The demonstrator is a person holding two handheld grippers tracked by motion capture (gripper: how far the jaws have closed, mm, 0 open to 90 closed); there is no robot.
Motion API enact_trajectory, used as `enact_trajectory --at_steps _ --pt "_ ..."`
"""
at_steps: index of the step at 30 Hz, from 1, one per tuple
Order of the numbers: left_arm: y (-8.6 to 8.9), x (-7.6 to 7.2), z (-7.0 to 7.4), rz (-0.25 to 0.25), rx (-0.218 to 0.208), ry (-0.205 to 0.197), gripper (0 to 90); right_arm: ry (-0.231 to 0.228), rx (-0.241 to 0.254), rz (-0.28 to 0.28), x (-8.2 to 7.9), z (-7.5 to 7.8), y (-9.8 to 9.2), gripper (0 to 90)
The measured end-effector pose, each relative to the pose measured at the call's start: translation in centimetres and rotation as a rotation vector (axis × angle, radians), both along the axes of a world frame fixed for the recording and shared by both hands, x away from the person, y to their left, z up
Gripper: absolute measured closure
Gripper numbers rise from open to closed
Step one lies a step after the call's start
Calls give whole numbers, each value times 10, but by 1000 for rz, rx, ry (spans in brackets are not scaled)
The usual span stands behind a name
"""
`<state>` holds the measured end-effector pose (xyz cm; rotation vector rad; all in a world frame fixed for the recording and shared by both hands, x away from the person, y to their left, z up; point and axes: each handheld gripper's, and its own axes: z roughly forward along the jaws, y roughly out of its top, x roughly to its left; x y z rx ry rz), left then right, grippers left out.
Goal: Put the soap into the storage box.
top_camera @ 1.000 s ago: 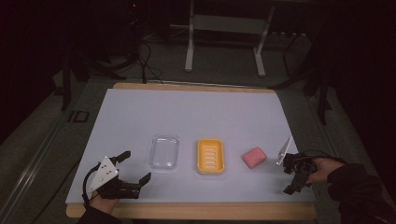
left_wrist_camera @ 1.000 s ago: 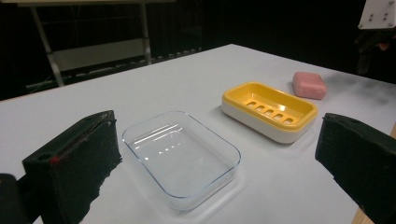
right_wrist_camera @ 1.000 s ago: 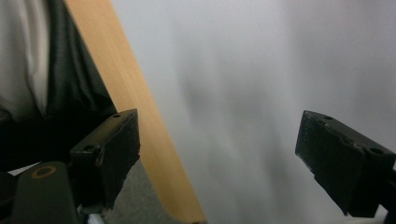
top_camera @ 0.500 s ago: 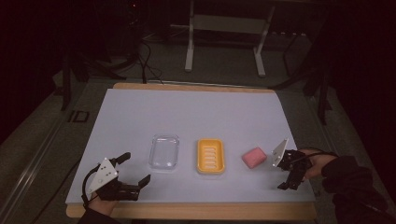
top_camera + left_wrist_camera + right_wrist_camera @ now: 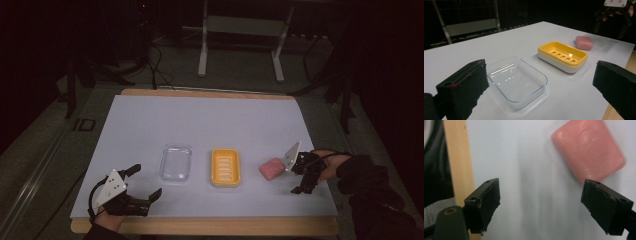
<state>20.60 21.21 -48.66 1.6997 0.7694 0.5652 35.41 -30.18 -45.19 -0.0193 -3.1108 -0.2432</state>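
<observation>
A pink soap bar [image 5: 272, 167] lies on the white table right of a yellow soap dish [image 5: 225, 166]. A clear plastic tray [image 5: 176, 163] sits left of the dish. My right gripper [image 5: 296, 178] is open just right of the soap, tilted down; in the right gripper view the soap [image 5: 587, 152] lies ahead of the open gripper [image 5: 540, 192], nearer the right jaw, with nothing between the jaws. My left gripper [image 5: 145, 181] stands open near the front left edge. The left gripper view has the clear tray [image 5: 516, 81], yellow dish [image 5: 562, 56] and soap [image 5: 584, 42] beyond its jaws.
The white sheet covers a wooden table whose front edge [image 5: 200, 226] runs just under both hands; that wooden edge [image 5: 456, 157] also appears left of the right jaws. A metal stand [image 5: 240, 45] and cables are on the dark floor behind.
My right gripper has moved left toward the pink soap and now sits right beside it. The left gripper has hardly moved.
</observation>
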Motion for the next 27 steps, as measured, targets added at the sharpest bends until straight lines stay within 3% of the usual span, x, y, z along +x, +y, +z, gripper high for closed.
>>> enact_trajectory --at_steps 12,16,20,27 --pt "0 -1 -1 -12 8 9 2 -87 -9 83 19 1 23 154" --pt "0 -2 -1 -23 7 16 2 -105 -27 112 24 -4 30 174" --pt "-1 -2 -2 -27 10 18 2 -137 -83 129 31 -10 38 174" --pt "0 -2 -2 -31 7 21 2 -128 -118 184 35 -23 49 174"
